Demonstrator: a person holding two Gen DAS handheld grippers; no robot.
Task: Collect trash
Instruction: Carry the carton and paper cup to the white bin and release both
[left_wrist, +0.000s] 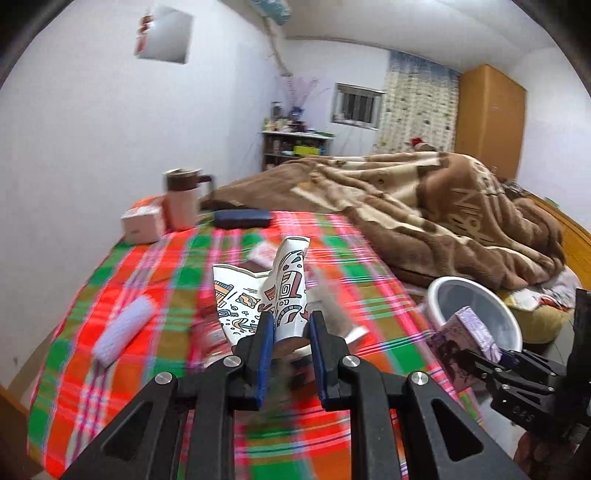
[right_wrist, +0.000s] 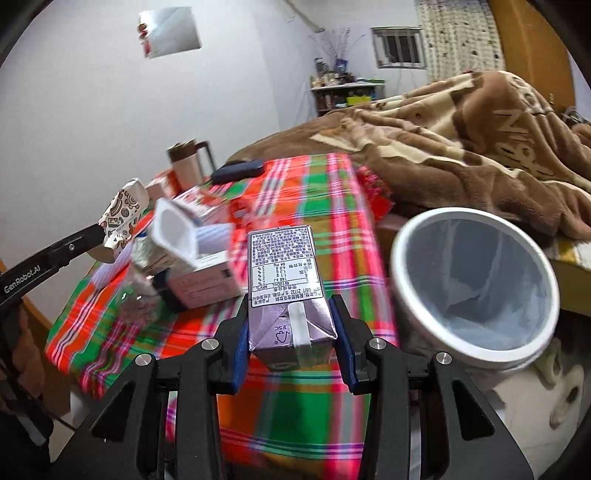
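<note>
Purple carton (right_wrist: 286, 291) in right gripper (right_wrist: 291, 332) beside bin rim (right_wrist: 402, 236), blanket (right_wrist: 461, 147) beyond.

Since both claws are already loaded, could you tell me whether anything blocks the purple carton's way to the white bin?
Nothing visible does. The purple carton sits in the right claw, and the white bin lies open just beside it.

bin (right_wrist: 476, 284) right of bed (right_wrist: 325, 229), mug (right_wrist: 186, 162) behind.

The white bin (right_wrist: 476, 291) stands open-mouthed at the right, just beside the bed (right_wrist: 314, 206). Boxes (right_wrist: 207, 273) crowd the bed's left part; a brown blanket (right_wrist: 461, 140) heaps the far right.
</note>
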